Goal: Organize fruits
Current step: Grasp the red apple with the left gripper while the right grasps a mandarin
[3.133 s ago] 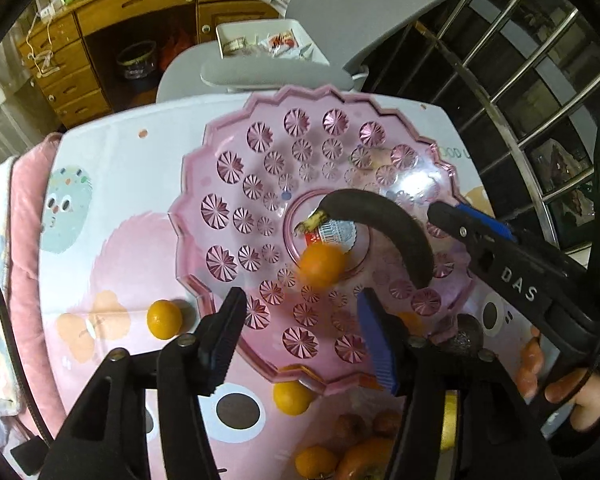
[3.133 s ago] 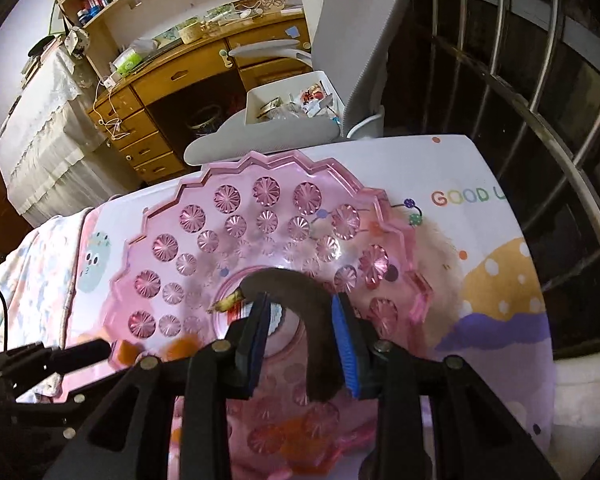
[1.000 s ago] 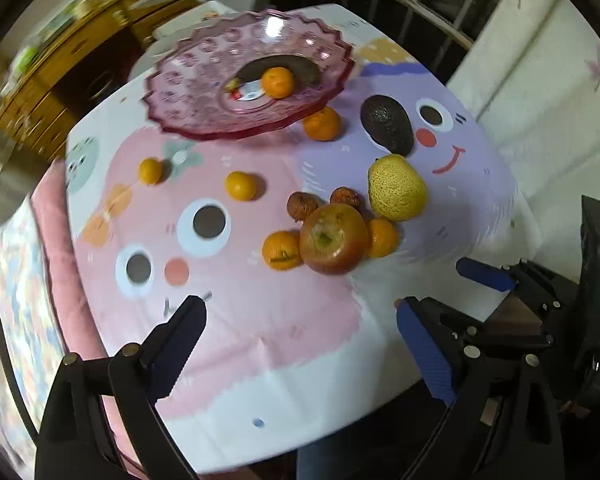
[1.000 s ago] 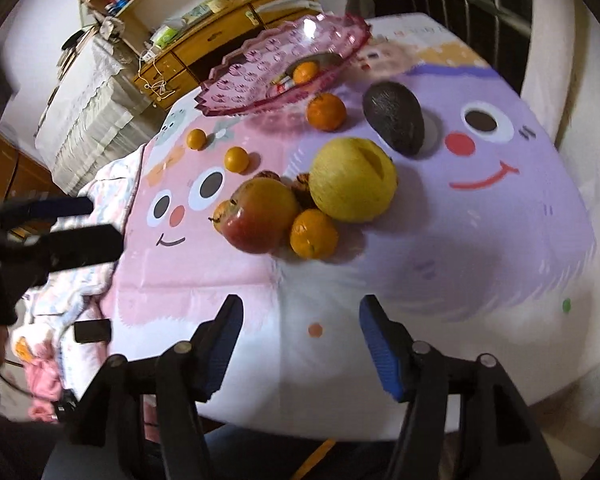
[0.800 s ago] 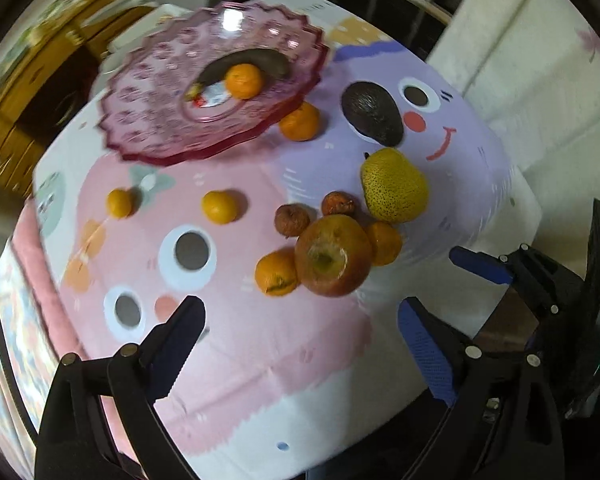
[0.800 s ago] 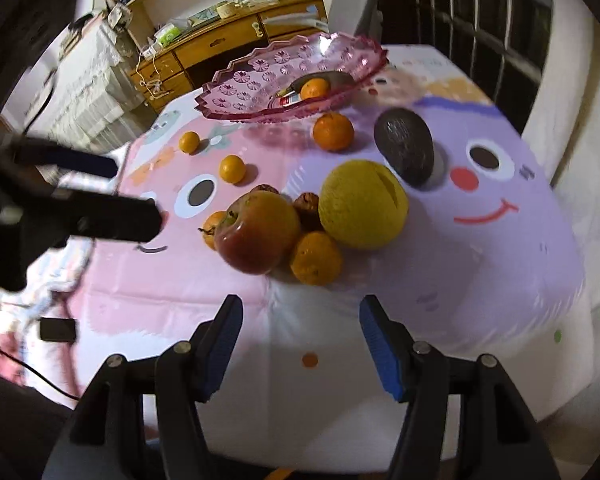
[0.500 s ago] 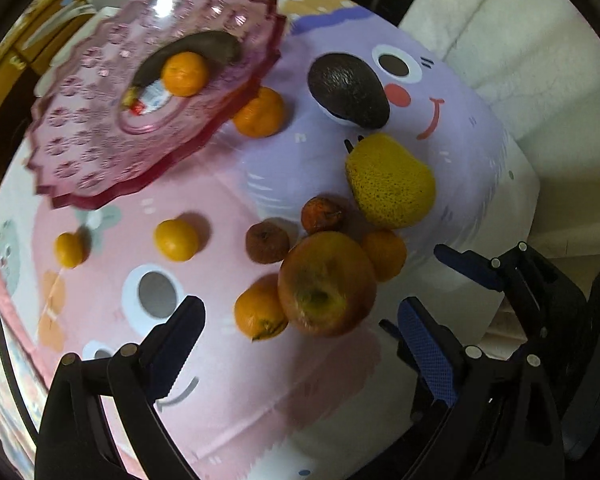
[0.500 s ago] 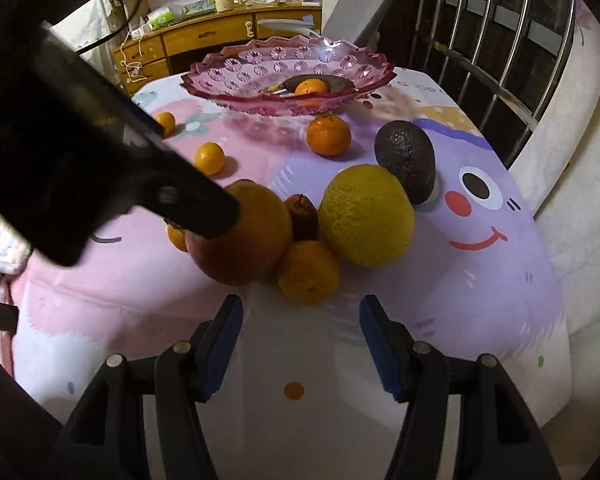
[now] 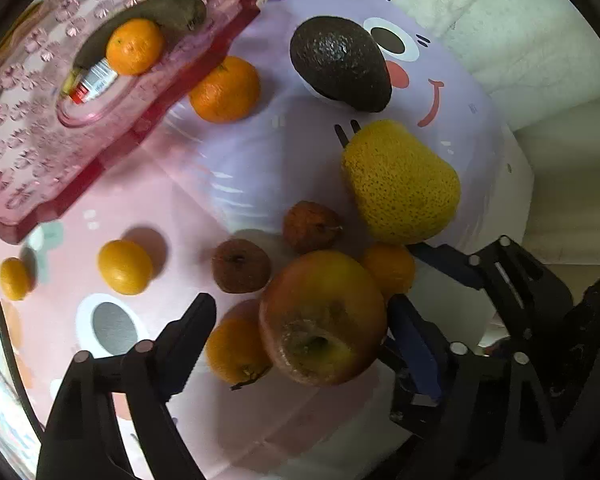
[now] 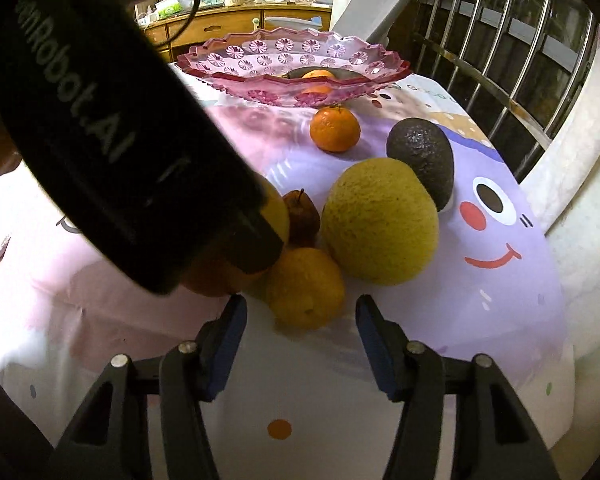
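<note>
Both tongs have swung down from a high overview of the tabletop (image 9: 228, 432) to close range over the fruit cluster within the last second, which suggests the next picks are being lined up. The left tongs (image 9: 300, 332) stand wide open and empty, their jaws now straddling the big apple (image 9: 322, 320), with a small orange (image 9: 236, 350) tucked against the apple at its 9 o'clock, inside the same gap. The right tongs (image 10: 300, 326) are likewise spread wide and hold nothing; a small orange (image 10: 306, 288) sits just ahead of their tips, at 12 o'clock, touching the large yellow citrus (image 10: 380, 222). The avocado (image 10: 422, 160) lies behind that citrus at its 1 o'clock. The pink glass dish (image 10: 260, 50) waits at the far end, already carrying a mandarin (image 9: 134, 46) and a dark banana (image 9: 172, 10), while another orange (image 10: 334, 129) rests on the cloth just beside its rim. Most fruit is still outside the dish, so the sorting looks early; the apple seems the likely next grab.
</note>
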A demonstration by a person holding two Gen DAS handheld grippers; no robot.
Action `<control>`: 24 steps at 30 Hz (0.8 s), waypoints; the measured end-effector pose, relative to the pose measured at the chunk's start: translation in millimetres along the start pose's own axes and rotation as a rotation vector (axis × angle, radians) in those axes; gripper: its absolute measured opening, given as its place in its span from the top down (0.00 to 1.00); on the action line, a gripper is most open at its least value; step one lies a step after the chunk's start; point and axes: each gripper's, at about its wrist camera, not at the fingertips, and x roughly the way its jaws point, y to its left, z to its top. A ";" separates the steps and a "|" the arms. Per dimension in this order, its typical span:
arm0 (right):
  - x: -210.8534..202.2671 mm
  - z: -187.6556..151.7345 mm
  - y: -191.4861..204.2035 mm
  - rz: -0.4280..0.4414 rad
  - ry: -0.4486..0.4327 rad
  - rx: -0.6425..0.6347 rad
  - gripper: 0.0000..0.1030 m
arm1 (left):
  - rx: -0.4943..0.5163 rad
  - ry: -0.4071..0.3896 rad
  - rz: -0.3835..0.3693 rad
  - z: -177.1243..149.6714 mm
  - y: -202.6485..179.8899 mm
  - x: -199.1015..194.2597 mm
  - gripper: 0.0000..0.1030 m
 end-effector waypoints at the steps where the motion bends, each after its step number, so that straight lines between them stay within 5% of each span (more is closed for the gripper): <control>1: 1.8 0.2 -0.6 0.004 -0.003 0.002 0.48 | -0.004 0.003 -0.012 -0.2 -0.1 1.8 0.22; 8: 5.7 1.4 -0.8 0.002 -0.017 0.013 0.56 | -0.049 0.024 -0.118 -1.3 3.8 11.8 0.38; 24: 8.4 7.7 0.7 0.048 0.055 -0.009 0.61 | -0.121 -0.048 -0.136 -18.7 22.5 -23.0 0.38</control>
